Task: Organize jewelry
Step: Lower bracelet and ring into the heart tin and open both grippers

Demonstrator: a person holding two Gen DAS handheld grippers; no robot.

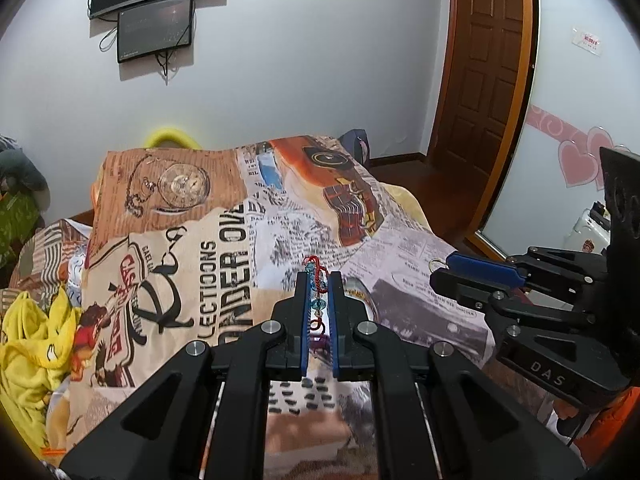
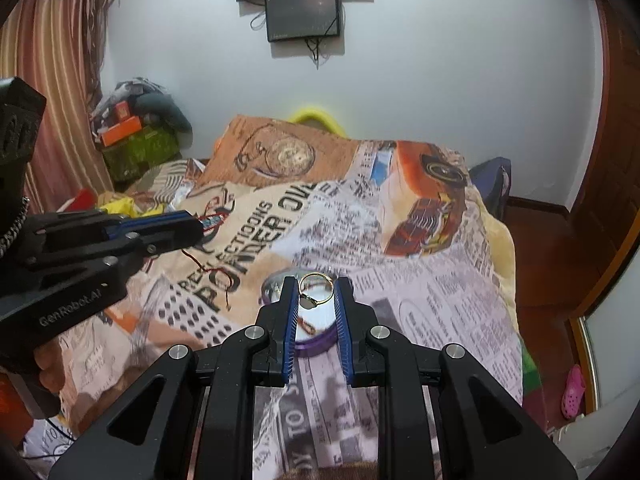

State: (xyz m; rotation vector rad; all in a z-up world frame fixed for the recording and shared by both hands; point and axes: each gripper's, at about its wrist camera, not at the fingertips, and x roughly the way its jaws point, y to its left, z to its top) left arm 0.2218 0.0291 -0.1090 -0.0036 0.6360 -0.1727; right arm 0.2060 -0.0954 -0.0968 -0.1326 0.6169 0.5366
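My left gripper (image 1: pixel 319 277) is shut on a red cord bracelet (image 1: pixel 317 270) with teal beads, which runs between the blue pads and sticks out past the tips. In the right wrist view the same left gripper (image 2: pixel 199 225) comes in from the left, and the bracelet's red cord (image 2: pixel 226 280) dangles below it. My right gripper (image 2: pixel 316 285) is shut on a thin gold ring (image 2: pixel 318 276) with a small flat disc. Under it a round purple-rimmed dish (image 2: pixel 320 345) lies on the bed. In the left wrist view the right gripper (image 1: pixel 442 270) shows at the right with the ring (image 1: pixel 434 265) at its tip.
A patchwork-print bedspread (image 1: pixel 192 248) covers the bed below both grippers. Crumpled yellow cloth (image 1: pixel 28 344) lies at its left edge, and boxes and bags (image 2: pixel 136 140) are piled by the striped curtain. A wooden door (image 1: pixel 486 64) stands at the right, and screens (image 2: pixel 304 14) hang on the wall.
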